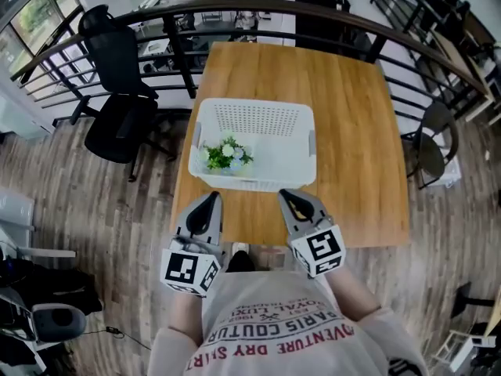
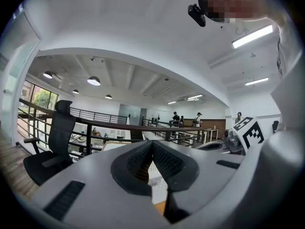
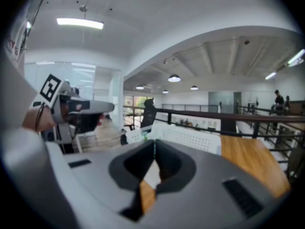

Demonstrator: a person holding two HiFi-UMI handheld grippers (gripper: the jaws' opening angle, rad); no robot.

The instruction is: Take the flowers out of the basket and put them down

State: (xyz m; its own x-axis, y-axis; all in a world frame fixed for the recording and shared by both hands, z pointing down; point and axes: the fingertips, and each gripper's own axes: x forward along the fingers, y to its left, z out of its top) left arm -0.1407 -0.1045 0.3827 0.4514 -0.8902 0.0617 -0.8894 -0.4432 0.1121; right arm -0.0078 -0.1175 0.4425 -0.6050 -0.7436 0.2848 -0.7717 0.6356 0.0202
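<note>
A white slotted basket sits on the wooden table. A small bunch of white and pale blue flowers with green leaves lies in its front left corner. My left gripper hovers just short of the basket's near wall, jaws closed together and empty. My right gripper is level with it at the table's near edge, also shut on nothing. In the right gripper view the basket shows beyond the right gripper. The left gripper points over the table.
A black office chair stands left of the table and a dark chair to its right. A curved black railing runs behind the table. People stand far off in the left gripper view.
</note>
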